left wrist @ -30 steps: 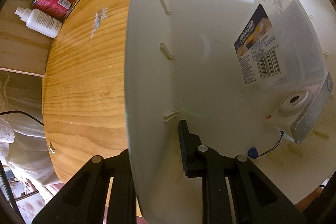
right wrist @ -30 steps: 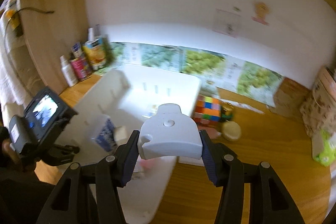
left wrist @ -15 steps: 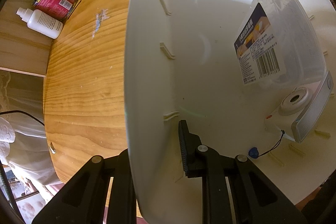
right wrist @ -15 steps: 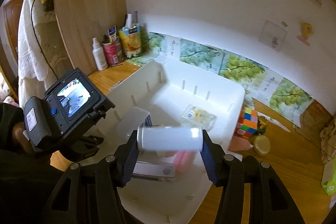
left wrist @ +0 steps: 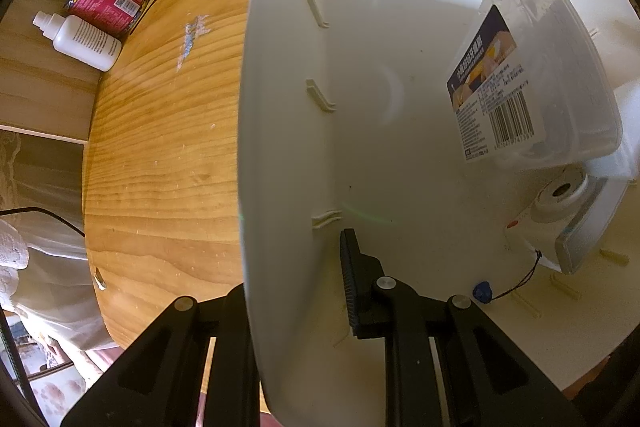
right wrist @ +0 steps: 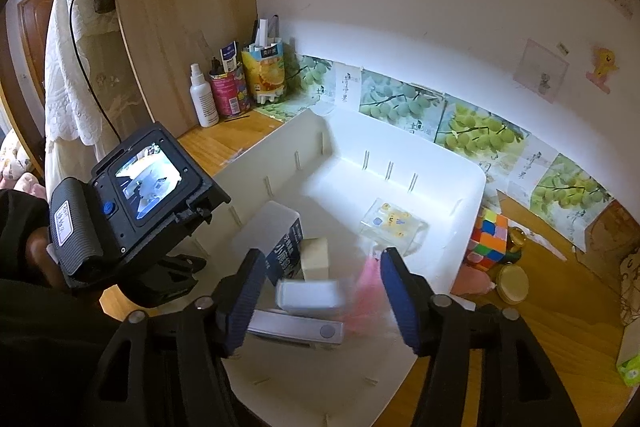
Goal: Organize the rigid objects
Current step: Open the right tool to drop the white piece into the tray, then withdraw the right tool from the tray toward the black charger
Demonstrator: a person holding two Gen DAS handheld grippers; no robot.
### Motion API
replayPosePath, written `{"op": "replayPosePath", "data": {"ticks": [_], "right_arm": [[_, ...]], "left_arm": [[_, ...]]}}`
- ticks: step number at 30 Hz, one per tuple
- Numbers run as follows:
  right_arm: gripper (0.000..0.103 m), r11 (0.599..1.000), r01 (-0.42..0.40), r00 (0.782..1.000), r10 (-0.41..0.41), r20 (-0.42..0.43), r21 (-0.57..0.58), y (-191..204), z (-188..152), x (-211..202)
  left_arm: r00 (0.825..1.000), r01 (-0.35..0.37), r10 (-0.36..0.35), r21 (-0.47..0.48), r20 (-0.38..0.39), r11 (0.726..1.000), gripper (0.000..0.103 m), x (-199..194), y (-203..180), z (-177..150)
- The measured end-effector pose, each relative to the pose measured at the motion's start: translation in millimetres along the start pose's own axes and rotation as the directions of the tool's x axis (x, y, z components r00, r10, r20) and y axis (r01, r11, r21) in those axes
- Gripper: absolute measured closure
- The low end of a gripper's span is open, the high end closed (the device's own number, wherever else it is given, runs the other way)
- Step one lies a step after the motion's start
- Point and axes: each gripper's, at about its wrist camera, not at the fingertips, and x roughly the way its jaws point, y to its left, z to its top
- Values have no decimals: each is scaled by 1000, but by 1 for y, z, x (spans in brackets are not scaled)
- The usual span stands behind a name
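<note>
A white plastic bin (right wrist: 460,195) stands on the wooden desk. My left gripper (left wrist: 296,287) is shut on the bin's left wall (left wrist: 280,131), one finger outside, one inside. My right gripper (right wrist: 320,291) is open above the bin. A white block (right wrist: 308,295), blurred, is below its jaws and free of them, over a flat silver device (right wrist: 296,331). In the bin are a clear box with a barcode label (left wrist: 532,75), a small clear case with yellow print (right wrist: 394,223), and something pink (right wrist: 370,287).
A colour cube (right wrist: 490,241) and a round yellow-lidded jar (right wrist: 512,283) sit to the right of the bin. A white bottle (right wrist: 203,99), a red can (right wrist: 228,93) and a juice carton (right wrist: 266,71) stand at the desk's back left corner by the wooden side panel.
My right gripper has opened and let go of the white block, which has dropped toward the bin. It had first swung over the bin. My left gripper has kept its hold.
</note>
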Motion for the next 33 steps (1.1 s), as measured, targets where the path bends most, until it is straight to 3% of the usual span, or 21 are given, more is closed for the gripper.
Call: {"op": "replayPosePath", "data": {"ticks": [18,27,33], "right_arm": [[23,998,39,999,-38,-6,53,-11,-4,-1],[23,985,60,998,-57,-22,159,-38,-12,1],[23,956,83,996,-74,-42,281,-73,-22,3]], "left_arm": [[1000,-7,7,1,-2,1000,83,2,-1,1],[1000,-20,20,7,-6,1000,83,4,-7,4],[1000,-22,22,7,-8,1000,83,5,-10,3]]}}
